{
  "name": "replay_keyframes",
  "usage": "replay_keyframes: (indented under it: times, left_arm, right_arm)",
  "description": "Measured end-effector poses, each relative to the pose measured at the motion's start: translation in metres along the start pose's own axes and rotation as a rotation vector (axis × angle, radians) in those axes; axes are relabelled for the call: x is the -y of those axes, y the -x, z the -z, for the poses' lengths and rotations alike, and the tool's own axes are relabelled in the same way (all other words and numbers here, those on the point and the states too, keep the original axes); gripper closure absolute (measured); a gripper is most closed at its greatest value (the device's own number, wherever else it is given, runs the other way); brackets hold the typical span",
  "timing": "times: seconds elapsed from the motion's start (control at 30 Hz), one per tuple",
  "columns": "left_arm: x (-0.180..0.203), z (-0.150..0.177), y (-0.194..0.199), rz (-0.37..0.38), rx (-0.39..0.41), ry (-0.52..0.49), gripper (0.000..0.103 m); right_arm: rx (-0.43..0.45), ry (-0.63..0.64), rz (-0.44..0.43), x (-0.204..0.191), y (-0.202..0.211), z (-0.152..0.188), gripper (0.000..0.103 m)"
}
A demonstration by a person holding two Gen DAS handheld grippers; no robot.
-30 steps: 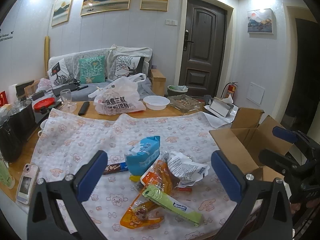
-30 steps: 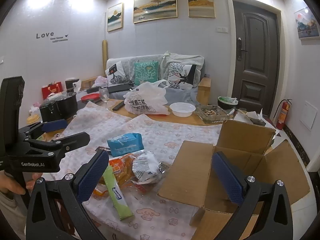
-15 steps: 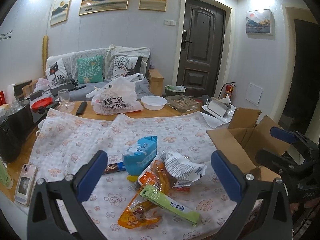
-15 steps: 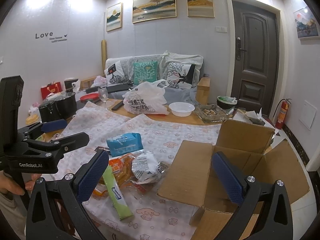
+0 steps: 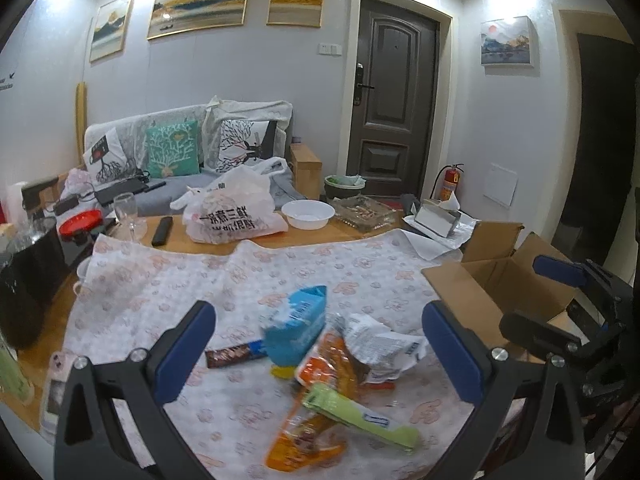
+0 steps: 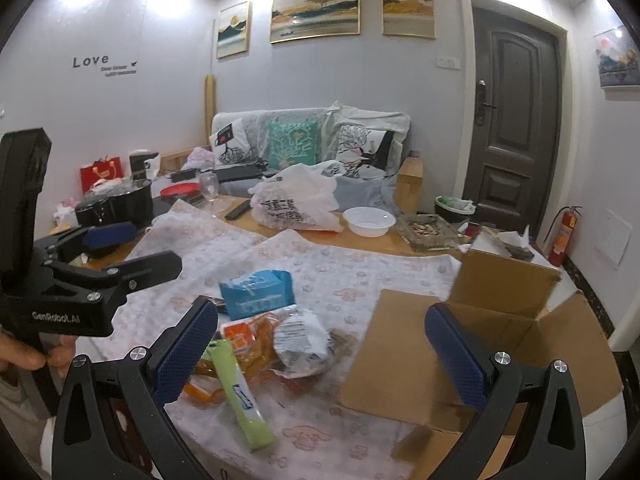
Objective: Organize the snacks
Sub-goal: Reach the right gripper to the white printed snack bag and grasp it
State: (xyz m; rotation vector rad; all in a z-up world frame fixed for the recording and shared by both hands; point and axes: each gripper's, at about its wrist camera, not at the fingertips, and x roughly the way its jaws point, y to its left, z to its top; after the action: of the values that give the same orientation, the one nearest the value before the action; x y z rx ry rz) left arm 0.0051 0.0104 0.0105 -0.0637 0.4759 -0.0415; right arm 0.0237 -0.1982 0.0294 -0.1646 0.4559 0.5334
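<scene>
1. Grey walls hung with framed landscape paintings (image 5: 199,3) close off the room, with a grey sofa (image 5: 176,148) full of patterned cushions and a dark panelled door (image 5: 394,100) behind the wooden worktop (image 5: 304,236).
2. Most of that worktop lies under a white cloth printed with pink cartoon figures (image 5: 160,292).
3. At the far left edge stand a black cooking pot (image 5: 28,276) and a white smartphone (image 5: 54,388), the phone lying flat just beside the cloth.
4. Further back are a clear wine glass (image 5: 128,216), a black remote control (image 5: 162,231), a white printed plastic shopping bag (image 5: 232,212), a white bowl (image 5: 308,215) and a glass tray (image 5: 366,212).
5. The left gripper (image 5: 316,352) hangs above the cloth with its blue-padded fingers (image 5: 182,350) spread wide and holding nothing.
6. Between those fingers sits the snack pile, near the front of the cloth: a dark brown chocolate bar (image 5: 232,355), a blue snack pouch (image 5: 298,328) standing tilted, an orange plastic snack packet (image 5: 316,412), a long light-green wrapped stick (image 5: 358,414) lying across it, and a crumpled white wrapper (image 5: 384,346).
7. To the right of the pile an open brown cardboard box (image 6: 500,336) rests at the worktop's right end, flaps folded outward.
8. The right gripper (image 6: 320,354) hovers over the pile and the box's near flap, its fingers (image 6: 458,354) also parted and unloaded.
</scene>
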Motion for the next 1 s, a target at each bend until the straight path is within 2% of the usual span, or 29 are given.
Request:
replay_keyframes:
  times: [0.1, 0.2, 0.27, 0.3, 0.37, 0.43, 0.63, 0.77, 0.87, 1.0]
  left_arm:
    - [-0.014, -0.004, -0.003, 0.025, -0.018, -0.015, 0.001]
    - [-0.028, -0.005, -0.009, 0.055, -0.033, -0.026, 0.001]
    - [-0.036, -0.005, -0.014, 0.082, -0.039, -0.029, 0.001]
    - [-0.041, -0.003, -0.020, 0.095, -0.052, -0.025, 0.001]
    - [-0.047, 0.001, -0.030, 0.105, -0.075, -0.019, 0.001]
    - [-0.053, 0.009, -0.043, 0.115, -0.095, -0.011, 0.001]
    - [-0.065, 0.032, -0.087, 0.153, -0.182, 0.024, 0.001]
    - [-0.065, 0.037, -0.110, 0.169, -0.241, 0.031, 0.001]
    - [-0.065, 0.034, -0.118, 0.195, -0.248, 0.045, 0.001]
    - [-0.058, 0.027, -0.119, 0.200, -0.231, 0.012, 0.001]
  right_arm:
    - [-0.032, 0.008, 0.025, -0.014, -0.014, -0.005, 0.000]
    - [-0.059, 0.040, -0.015, -0.030, -0.031, -0.007, 0.005]
    - [-0.099, 0.044, -0.031, -0.041, -0.048, -0.006, 0.027]
    - [-0.124, 0.041, -0.047, -0.045, -0.057, -0.004, 0.031]
    - [-0.186, 0.033, -0.088, -0.053, -0.078, 0.002, 0.047]
    - [-0.229, 0.029, -0.101, -0.057, -0.095, 0.010, 0.053]
    - [-0.328, -0.012, -0.020, -0.045, -0.141, 0.041, 0.054]
    - [-0.309, 0.027, 0.015, -0.044, -0.148, 0.042, 0.053]
    - [-0.285, 0.042, 0.034, -0.042, -0.149, 0.035, 0.050]
    - [-0.342, 0.064, 0.058, -0.039, -0.163, 0.032, 0.043]
